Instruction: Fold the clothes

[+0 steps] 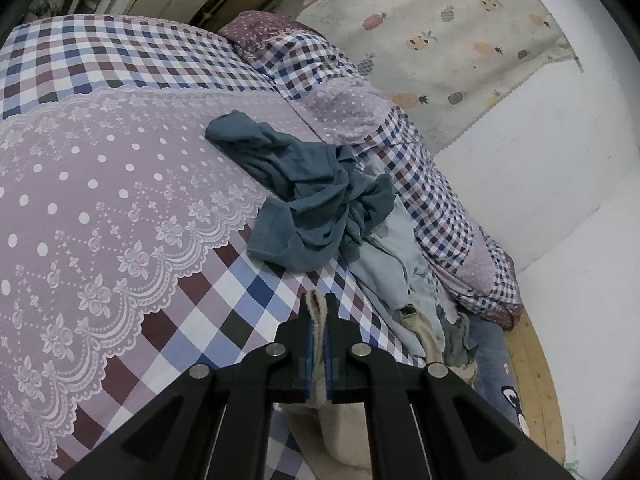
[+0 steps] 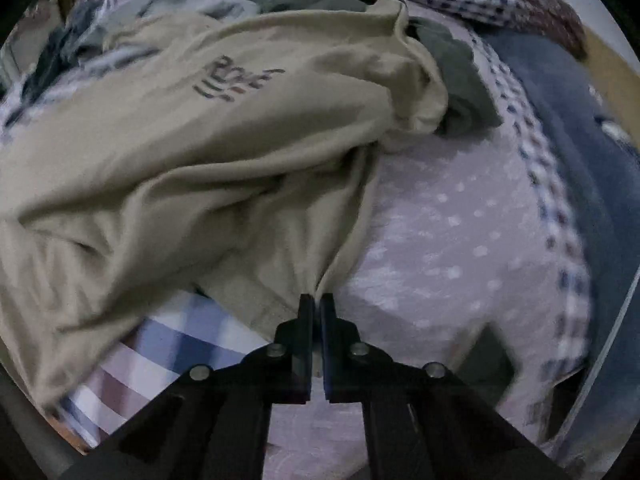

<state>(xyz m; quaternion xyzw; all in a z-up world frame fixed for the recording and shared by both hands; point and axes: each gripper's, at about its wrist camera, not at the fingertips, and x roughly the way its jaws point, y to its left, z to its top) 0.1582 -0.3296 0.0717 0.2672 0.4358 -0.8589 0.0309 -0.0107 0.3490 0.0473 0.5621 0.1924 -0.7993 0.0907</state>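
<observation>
While both grippers pinch the same beige T-shirt, most of its body lies bunched on the bed, spread up and left of the right gripper. Right jaws: closed tight on a gathered fold of the shirt's edge, cloth fanning out from the tips in creases. Dark printed logo faces up on the shirt, upper left. Left gripper: jaws clamped on a thick strip of the beige T-shirt, which stands between the blue pads and drops away beneath the gripper. Ahead of the left jaws, apart from them, a crumpled teal garment lies on the checked and polka-dot bedspread; a pale blue garment sits just beside it to the right. Dark grey-green garment touches the shirt's far edge in the right wrist view. Right wrist view is motion-blurred.
</observation>
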